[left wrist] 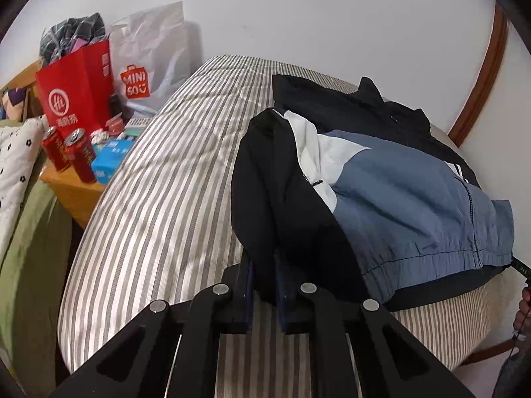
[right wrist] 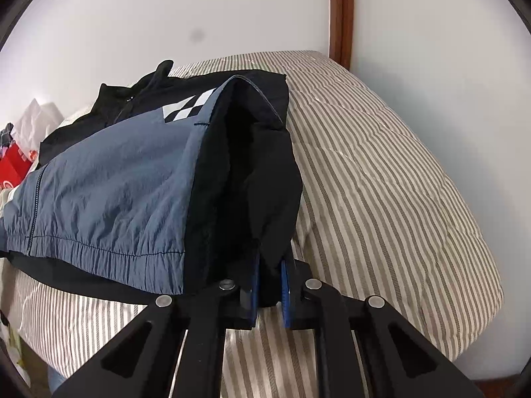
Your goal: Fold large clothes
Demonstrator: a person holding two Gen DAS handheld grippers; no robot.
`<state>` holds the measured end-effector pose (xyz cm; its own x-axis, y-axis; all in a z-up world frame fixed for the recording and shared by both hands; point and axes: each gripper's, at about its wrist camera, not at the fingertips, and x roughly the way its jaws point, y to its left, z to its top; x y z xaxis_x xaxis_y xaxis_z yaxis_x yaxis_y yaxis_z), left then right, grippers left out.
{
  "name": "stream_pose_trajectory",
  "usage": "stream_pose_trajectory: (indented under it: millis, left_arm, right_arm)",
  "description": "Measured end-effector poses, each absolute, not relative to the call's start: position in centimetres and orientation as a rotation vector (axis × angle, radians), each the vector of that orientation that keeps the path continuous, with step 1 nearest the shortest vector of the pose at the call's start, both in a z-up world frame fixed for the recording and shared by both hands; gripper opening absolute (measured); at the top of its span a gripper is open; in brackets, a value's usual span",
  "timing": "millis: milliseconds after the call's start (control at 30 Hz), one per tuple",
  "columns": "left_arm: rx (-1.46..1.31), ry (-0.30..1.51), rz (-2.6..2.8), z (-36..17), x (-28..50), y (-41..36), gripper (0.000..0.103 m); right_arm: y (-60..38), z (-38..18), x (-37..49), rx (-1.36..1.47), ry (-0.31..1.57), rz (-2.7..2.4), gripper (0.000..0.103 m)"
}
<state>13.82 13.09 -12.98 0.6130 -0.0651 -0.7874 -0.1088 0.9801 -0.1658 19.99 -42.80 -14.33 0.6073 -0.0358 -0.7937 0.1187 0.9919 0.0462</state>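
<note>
A blue and black jacket (left wrist: 398,199) lies on a striped bed (left wrist: 166,182). Left gripper (left wrist: 264,285) and right gripper (right wrist: 270,282), each at six o'clock, clamp black side folds. Folding appears partly done; more remains.

Your left wrist view looks along its claw (left wrist: 264,285) from the jacket's (left wrist: 398,192) left edge, close and low over the bed (left wrist: 159,199). Your right view faces likewise from the opposite edge. Both share the jacket, seemingly the same wall.
</note>
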Motion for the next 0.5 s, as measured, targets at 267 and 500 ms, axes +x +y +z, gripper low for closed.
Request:
stream_pose_trajectory:
  millis: [267, 500]
  left_arm:
    - [-0.174, 0.927, 0.022, -13.2, 10.2, 12.6, 0.015]
    - [-0.224, 0.887, 0.004, -11.3, 8.9, 13.0, 0.021]
  right_arm:
    - [-43.6, -14.7, 18.9, 0.059, 0.931, -0.131, 0.011]
    - [-43.2, -11.9, 17.6, 0.003, 0.885, -0.199, 0.017]
